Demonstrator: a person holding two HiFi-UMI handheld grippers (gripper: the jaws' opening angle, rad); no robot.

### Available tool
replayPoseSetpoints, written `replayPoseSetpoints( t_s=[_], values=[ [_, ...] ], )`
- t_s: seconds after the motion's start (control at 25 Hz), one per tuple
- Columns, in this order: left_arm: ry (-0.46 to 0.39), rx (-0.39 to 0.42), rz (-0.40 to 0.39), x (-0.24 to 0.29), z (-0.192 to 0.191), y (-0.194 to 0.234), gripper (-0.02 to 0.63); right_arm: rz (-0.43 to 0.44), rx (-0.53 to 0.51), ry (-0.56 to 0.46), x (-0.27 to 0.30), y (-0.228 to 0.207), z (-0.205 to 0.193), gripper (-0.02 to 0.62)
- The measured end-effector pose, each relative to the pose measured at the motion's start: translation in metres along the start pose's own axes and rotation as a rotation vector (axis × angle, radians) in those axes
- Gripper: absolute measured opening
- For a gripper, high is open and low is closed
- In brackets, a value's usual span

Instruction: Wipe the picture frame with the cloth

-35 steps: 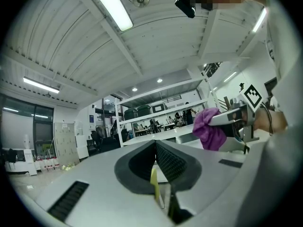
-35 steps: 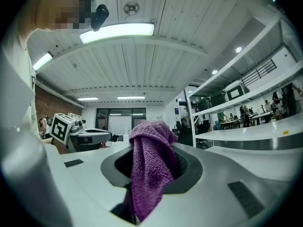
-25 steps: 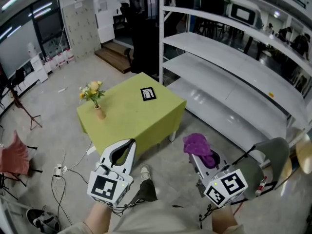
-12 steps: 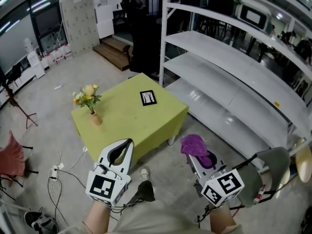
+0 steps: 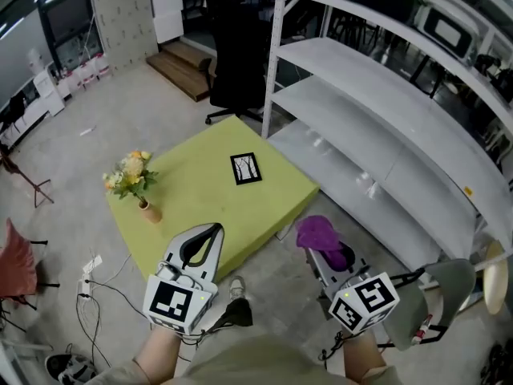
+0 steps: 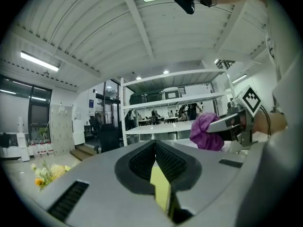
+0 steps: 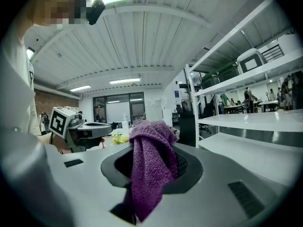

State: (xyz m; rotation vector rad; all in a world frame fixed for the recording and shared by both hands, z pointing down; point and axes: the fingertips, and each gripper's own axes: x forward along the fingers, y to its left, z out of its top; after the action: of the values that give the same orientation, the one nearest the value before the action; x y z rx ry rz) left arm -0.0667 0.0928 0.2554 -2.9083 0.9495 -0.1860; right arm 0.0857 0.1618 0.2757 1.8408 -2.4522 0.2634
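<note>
The picture frame point(image 5: 246, 168) lies flat on the table point(image 5: 192, 207), well ahead of both pairs of fingers and a little to the right of the left gripper's point(image 5: 210, 233) tips; nothing touches it. It has a dark border round a pale middle, and what the middle shows is too small to read.

The cloth point(image 5: 321, 235), a purple piece of nubbly towelling, is pinched in the right gripper point(image 5: 322, 252). It bunches over the fingertips and hides them. In the right gripper view it spills from between the grey fingers point(image 7: 189, 174) and hangs down in front of them. The left gripper's fingers are together at the tips with nothing between them, and only a sliver of the green table shows through lower down.

The table, covered in plain yellow-green fabric, begins just beyond the left fingers. A small vase of flowers point(image 5: 132, 179) stands on it, out to the left of them. White metal shelving point(image 5: 377, 119) runs along beyond the right fingers, its upper tiers cut off at the edge. Farther back stand a black office chair point(image 5: 236, 62) and low wooden steps point(image 5: 184, 66) on a grey concrete floor. Loose cables point(image 5: 96, 279) trail to the left of the left gripper.
</note>
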Motion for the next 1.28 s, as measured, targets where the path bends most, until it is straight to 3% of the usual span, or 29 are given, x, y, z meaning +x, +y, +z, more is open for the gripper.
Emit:
replayPoseSetpoints(
  t_s=[0.68, 1.0, 1.28],
  values=[
    [0.048, -0.033, -0.011, 0.135, -0.025, 0.161, 0.008, 0.017, -0.021, 0.061, 0.208, -0.063, 0.033, 0.11],
    [0.065, -0.028, 0.016, 0.17, -0.04, 0.193, 0.008, 0.049, -0.026, 0.098, 0.259, -0.089, 0.031, 0.11],
    [0.113, -0.03, 0.083, 0.202, -0.06, 0.201, 0.008, 0.133, -0.03, 0.155, 0.298, -0.121, 0.013, 0.11]
  ],
)
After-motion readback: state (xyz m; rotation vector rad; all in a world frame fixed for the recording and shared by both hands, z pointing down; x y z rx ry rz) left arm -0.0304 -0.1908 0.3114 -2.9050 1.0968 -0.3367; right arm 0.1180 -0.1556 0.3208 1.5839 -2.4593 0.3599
